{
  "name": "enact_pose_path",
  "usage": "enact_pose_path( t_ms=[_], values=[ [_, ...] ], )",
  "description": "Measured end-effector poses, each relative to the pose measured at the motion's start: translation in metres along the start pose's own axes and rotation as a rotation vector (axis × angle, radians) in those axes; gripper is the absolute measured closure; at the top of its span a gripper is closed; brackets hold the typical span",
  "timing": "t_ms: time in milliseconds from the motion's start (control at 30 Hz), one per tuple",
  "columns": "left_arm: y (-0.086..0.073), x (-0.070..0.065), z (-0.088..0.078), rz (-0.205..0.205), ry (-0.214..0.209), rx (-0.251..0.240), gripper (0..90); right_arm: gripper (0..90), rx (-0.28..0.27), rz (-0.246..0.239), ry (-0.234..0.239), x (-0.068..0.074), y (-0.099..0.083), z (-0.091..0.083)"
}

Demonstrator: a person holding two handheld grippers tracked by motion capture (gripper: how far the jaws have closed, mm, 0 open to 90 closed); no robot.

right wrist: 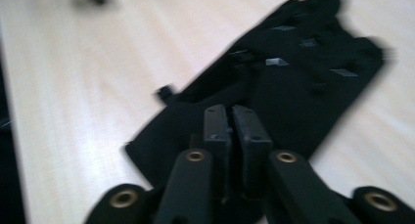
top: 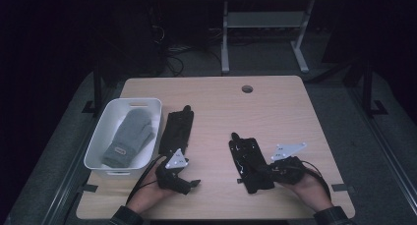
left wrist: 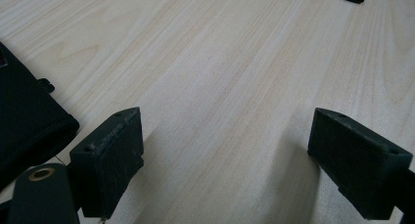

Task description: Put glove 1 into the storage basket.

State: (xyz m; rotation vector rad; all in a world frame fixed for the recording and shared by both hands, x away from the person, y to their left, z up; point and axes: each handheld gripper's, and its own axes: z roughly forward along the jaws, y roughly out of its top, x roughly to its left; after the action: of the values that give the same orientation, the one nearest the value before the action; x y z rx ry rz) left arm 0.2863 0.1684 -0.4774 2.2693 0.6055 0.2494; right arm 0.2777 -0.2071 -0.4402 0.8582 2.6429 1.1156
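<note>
Black glove lies flat on table, right gripper at its cuff end; grey mitten already binned in white tub. Left gripper: jaws wide, idle over bare wood. Right gripper view: jaws nearly together over glove, pinch unclear.

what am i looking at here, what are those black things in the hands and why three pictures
A person sits at a wooden table holding a hand-held gripper in each hand. One picture looks down from above; the other two come from cameras riding on each gripper. The left gripper stands open over bare wood. The right gripper is almost closed above a black glove; whether it pinches the fabric is unclear. Another black glove lies beside a white bin holding a grey mitten.
</note>
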Motion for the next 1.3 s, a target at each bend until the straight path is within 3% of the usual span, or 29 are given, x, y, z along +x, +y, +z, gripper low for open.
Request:
enact_pose_path(
  t_ms=[67, 200, 300, 533, 600, 667, 733, 800, 900, 1000, 1100, 1300],
  values=[
    [0.0, 0.0, 0.0, 0.001, 0.0, 0.0, 12.1, 75.2, -0.023, 0.037, -0.036, -0.01, -0.005, -0.007],
    [0.001, 0.0, 0.0, 0.0, 0.0, 0.001, 12.1, 54.1, -0.043, 0.104, -0.133, -0.031, -0.019, -0.015],
    [0.001, 0.0, 0.0, 0.004, 0.005, 0.003, 12.1, 42.8, -0.029, 0.152, -0.184, -0.047, -0.032, -0.018],
    [0.004, -0.001, 0.002, -0.005, 0.014, 0.016, 12.3, 21.9, -0.03, 0.209, -0.284, -0.07, -0.051, -0.018],
    [0.007, -0.002, 0.001, -0.01, 0.018, 0.027, 16.3, 19.5, -0.027, 0.22, -0.294, -0.073, -0.054, -0.016],
    [0.01, -0.002, -0.001, -0.019, 0.025, 0.042, 27.5, 18.8, -0.028, 0.228, -0.306, -0.074, -0.057, -0.014],
    [0.016, -0.002, -0.002, -0.04, 0.05, 0.048, 35.5, 18.5, -0.021, 0.229, -0.31, -0.075, -0.058, -0.013],
    [0.024, -0.001, -0.004, -0.063, 0.074, 0.036, 49.6, 17.8, -0.025, 0.23, -0.311, -0.076, -0.058, -0.012],
    [0.036, 0.002, -0.006, -0.078, 0.138, 0.041, 69.4, 15.9, -0.04, 0.236, -0.308, -0.077, -0.06, -0.011],
    [0.049, 0.009, -0.005, -0.126, 0.195, 0.028, 87.1, 14.7, -0.054, 0.235, -0.311, -0.077, -0.062, -0.011],
    [0.062, 0.015, -0.002, -0.153, 0.267, 0.024, 89.2, 14.6, -0.059, 0.237, -0.314, -0.076, -0.063, -0.011],
    [0.079, 0.037, 0.009, -0.195, 0.354, 0.042, 89.2, 14.4, -0.058, 0.233, -0.308, -0.076, -0.063, -0.011]
  ],
)
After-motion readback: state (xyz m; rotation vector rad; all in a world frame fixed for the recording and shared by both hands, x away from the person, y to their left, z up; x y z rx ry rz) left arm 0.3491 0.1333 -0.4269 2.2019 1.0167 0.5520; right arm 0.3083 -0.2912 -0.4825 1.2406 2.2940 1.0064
